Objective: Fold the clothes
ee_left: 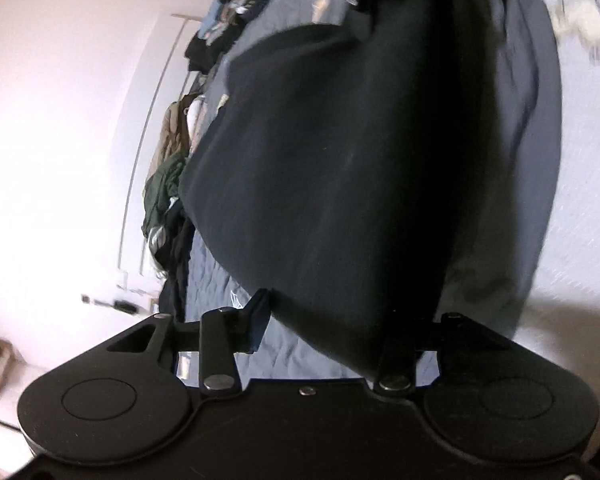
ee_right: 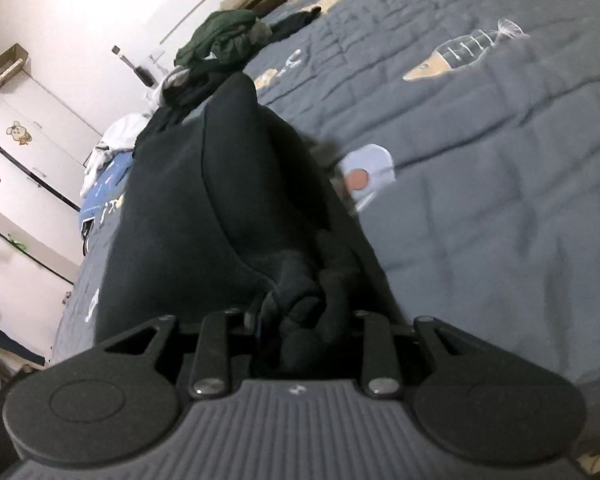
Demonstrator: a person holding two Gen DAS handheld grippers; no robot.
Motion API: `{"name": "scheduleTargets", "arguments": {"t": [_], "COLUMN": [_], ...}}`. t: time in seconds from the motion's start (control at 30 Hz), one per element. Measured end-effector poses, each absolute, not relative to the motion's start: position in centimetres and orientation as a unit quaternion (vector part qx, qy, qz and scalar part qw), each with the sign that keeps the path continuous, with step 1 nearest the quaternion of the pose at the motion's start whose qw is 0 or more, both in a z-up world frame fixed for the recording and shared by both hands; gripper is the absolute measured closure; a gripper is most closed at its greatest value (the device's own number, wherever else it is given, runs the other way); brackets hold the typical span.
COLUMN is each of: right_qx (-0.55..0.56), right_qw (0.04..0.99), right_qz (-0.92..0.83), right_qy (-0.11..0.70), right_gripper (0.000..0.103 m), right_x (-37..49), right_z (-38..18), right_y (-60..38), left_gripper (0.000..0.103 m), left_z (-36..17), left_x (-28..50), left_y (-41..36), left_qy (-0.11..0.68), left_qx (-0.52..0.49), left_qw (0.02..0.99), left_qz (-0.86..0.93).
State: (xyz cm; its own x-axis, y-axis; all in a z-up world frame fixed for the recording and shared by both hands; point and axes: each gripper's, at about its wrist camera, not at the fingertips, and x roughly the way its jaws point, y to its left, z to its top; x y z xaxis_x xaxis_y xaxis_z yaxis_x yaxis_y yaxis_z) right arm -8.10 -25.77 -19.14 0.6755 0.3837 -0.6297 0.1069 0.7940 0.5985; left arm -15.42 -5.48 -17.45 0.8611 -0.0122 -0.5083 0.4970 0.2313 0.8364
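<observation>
A dark navy garment [ee_left: 320, 160] hangs lifted above the bed and fills the middle of the left wrist view. My left gripper [ee_left: 324, 312] holds its lower corner; the left finger [ee_left: 256, 320] shows, while the cloth hides the right one. In the right wrist view the same garment [ee_right: 172, 208] rises from my right gripper [ee_right: 306, 316]. That gripper is shut on a thick bunch of the fabric between its fingers.
A grey-blue quilted bedspread [ee_right: 480, 200] with fish prints lies under everything. A crumpled green garment [ee_right: 220, 36] and white cloth [ee_right: 112, 144] sit at the bed's far edge. More clothes are piled [ee_left: 236, 0] further along. A white wardrobe [ee_right: 28, 128] stands beside the bed.
</observation>
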Motion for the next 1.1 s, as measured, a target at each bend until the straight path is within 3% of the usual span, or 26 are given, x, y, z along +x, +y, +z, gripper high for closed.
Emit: {"name": "scheduleTargets", "arguments": {"t": [0.07,0.1,0.13,0.2,0.43,0.63,0.77,1.0,1.1], "right_qx": [0.295,0.287,0.283,0.282,0.257,0.265,0.293,0.244,0.266], "right_qw": [0.868,0.874,0.878,0.883,0.876,0.891,0.899,0.885,0.891], "right_qz": [0.086,0.087,0.086,0.084,0.086,0.055,0.077,0.094,0.096], "right_qy": [0.389,0.382,0.375,0.364,0.399,0.365,0.316,0.386,0.355], "right_gripper": [0.075,0.075,0.075,0.075,0.062,0.061,0.061,0.061,0.061], "right_x": [-8.7,-9.1,-9.6,-10.4,-9.9,-12.7,-14.5,-10.8,-10.1], "right_z": [-17.7,-17.0,-16.6,-16.1,-16.2,-12.8,-11.4,-14.9,-13.6], "right_y": [-25.9,-25.9,-25.9,-25.9,-26.3,-29.1,-29.7,-26.0,-27.2], "left_gripper": [0.059,0.050,0.034,0.024,0.024,0.025,0.025,0.025,0.024], "left_z": [-15.2,-14.1,-12.8,-11.0,-7.5,-6.5,-8.0,-9.6,-8.9], "left_x": [-15.2,-15.2,-15.0,-15.5,-14.1,-11.2,-8.0,-2.5,-0.3], "left_y": [-4.7,-4.1,-3.5,-2.4,2.0,5.9,4.0,1.7,1.9], "left_qy": [0.228,0.239,0.248,0.263,0.305,0.317,0.330,0.333,0.317], "left_qx": [0.548,0.526,0.505,0.459,0.216,-0.006,-0.070,-0.134,-0.140], "left_qw": [0.785,0.795,0.804,0.819,0.878,0.892,0.880,0.882,0.892], "left_qz": [-0.177,-0.183,-0.193,-0.224,-0.299,-0.322,-0.334,-0.307,-0.291]}}
